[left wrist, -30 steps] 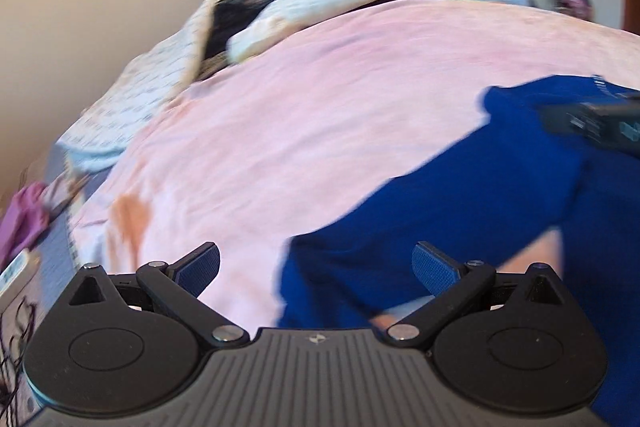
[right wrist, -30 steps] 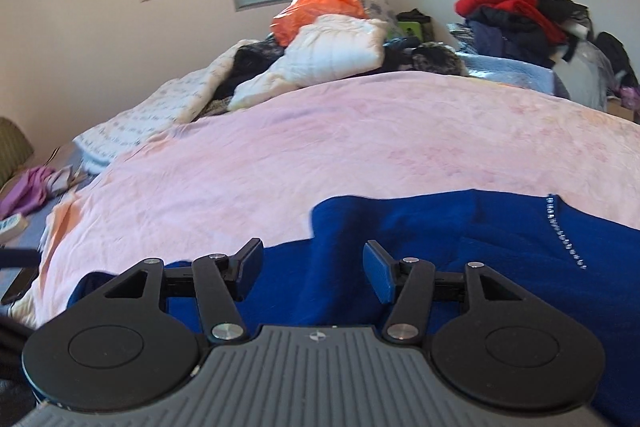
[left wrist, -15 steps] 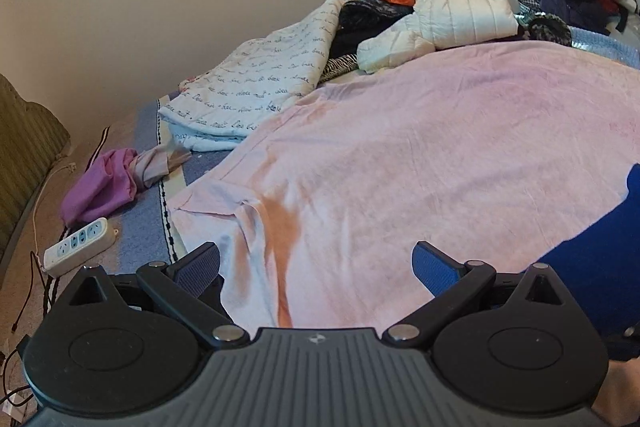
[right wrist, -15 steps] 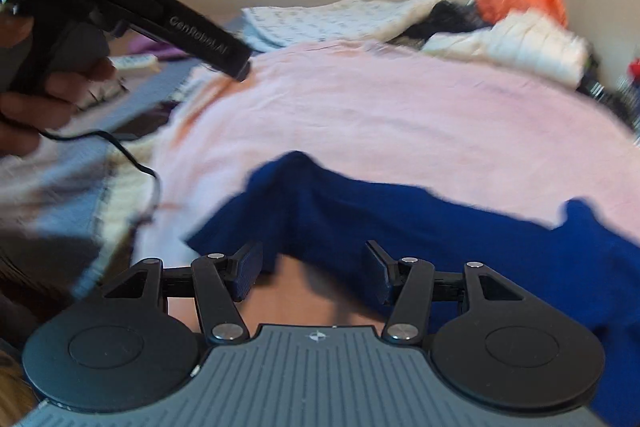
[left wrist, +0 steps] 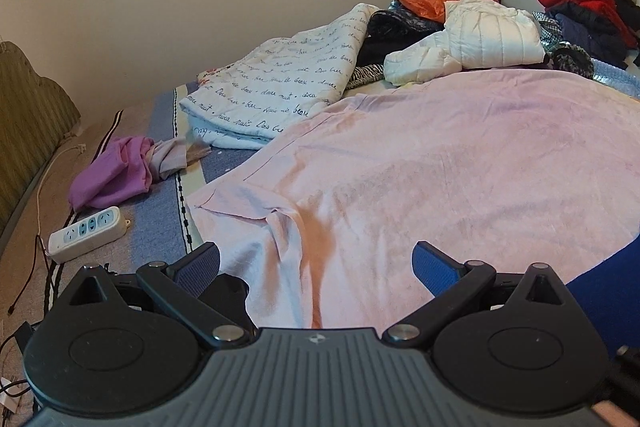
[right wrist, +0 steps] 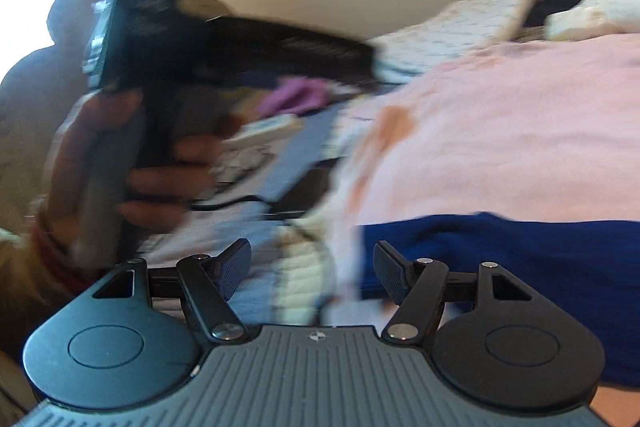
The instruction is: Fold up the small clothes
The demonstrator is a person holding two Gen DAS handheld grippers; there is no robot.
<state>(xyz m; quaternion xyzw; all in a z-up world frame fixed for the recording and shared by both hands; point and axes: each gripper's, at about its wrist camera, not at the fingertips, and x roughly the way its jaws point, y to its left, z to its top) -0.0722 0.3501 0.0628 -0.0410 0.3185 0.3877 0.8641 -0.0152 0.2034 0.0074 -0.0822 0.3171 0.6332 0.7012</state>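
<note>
Quilt (left wrist: pixel 280 95) beside pink blanket (left wrist: pixel 460 167)

left claw (left wrist: pixel 316 267): agape, empty | right claw (right wrist: pixel 312 269): just widened, empty

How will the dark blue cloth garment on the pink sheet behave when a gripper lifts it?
The dark blue cloth garment lies flat with soft wavy edges, so it will probably droop limply. It looks thin, likely light. On the pink sheet it may drag.

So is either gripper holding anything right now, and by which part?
Nothing is held. The left gripper is open over the pink sheet; the right gripper, jaws just widened, stands empty at the edge of the blue garment.
</note>
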